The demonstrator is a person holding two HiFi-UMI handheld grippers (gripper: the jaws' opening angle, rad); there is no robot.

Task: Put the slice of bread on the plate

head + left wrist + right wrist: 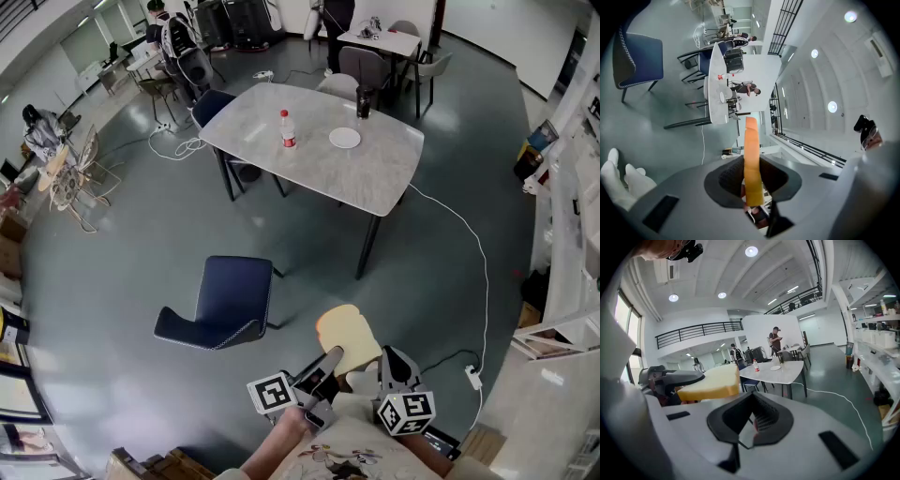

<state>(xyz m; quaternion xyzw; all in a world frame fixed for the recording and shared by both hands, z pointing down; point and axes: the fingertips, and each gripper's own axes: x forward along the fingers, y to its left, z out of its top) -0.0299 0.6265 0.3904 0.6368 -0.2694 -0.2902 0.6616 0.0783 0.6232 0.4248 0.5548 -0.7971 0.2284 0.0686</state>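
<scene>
A slice of bread [349, 339] with a tan crust is held out flat over the grey floor, my left gripper [330, 360] shut on its near edge. In the left gripper view the slice [752, 154] stands edge-on between the jaws. My right gripper [394, 360] hangs just right of the bread, its jaws together with nothing in them. From the right gripper view the bread [710, 382] shows at the left. The white plate [345, 138] lies far ahead on the marble table [309, 164], also in the left gripper view [722, 97] and the right gripper view [775, 368].
A red-capped bottle [288, 129] and a dark cup [363, 101] stand on the table near the plate. A dark blue chair [225, 302] stands on the floor between me and the table. A white cable [478, 253] runs across the floor at the right, beside white shelves [572, 216].
</scene>
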